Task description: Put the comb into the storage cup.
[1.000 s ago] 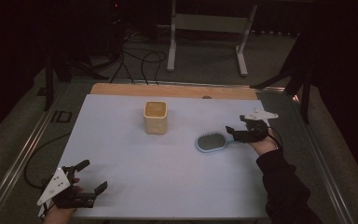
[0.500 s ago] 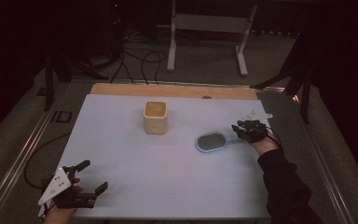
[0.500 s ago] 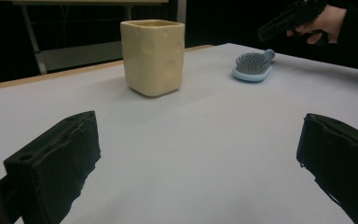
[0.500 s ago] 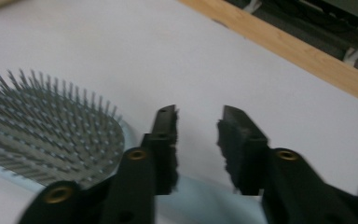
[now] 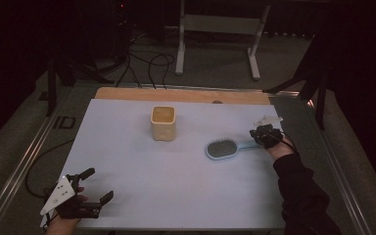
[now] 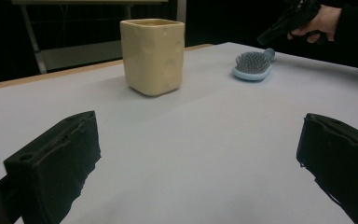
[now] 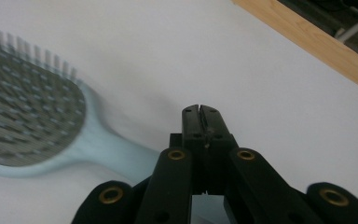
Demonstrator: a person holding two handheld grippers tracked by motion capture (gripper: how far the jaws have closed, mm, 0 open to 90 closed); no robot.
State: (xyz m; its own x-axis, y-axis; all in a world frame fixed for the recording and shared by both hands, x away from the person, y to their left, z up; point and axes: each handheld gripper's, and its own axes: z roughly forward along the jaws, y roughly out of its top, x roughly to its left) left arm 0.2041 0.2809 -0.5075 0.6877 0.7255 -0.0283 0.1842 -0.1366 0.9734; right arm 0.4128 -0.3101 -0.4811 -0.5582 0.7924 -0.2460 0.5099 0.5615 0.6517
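on the table: one hairbrush (image 5: 223,149), one cup (image 5: 163,123), two tools.

White table (image 5: 176,196) with a wooden strip (image 5: 127,94) along its 12 o'clock edge, bearing 2 things: a cream square cup (image 5: 163,123) upright near the centre, and a pale blue hairbrush (image 5: 223,149), bristles up, toward 3 o'clock of it.

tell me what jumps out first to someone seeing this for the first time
A pale yellow cup stands alone near the far middle of the white table. To its right lies a light blue hairbrush, bristles up, with the right gripper closed on its handle. The left gripper rests at the near left corner, jaws wide open.
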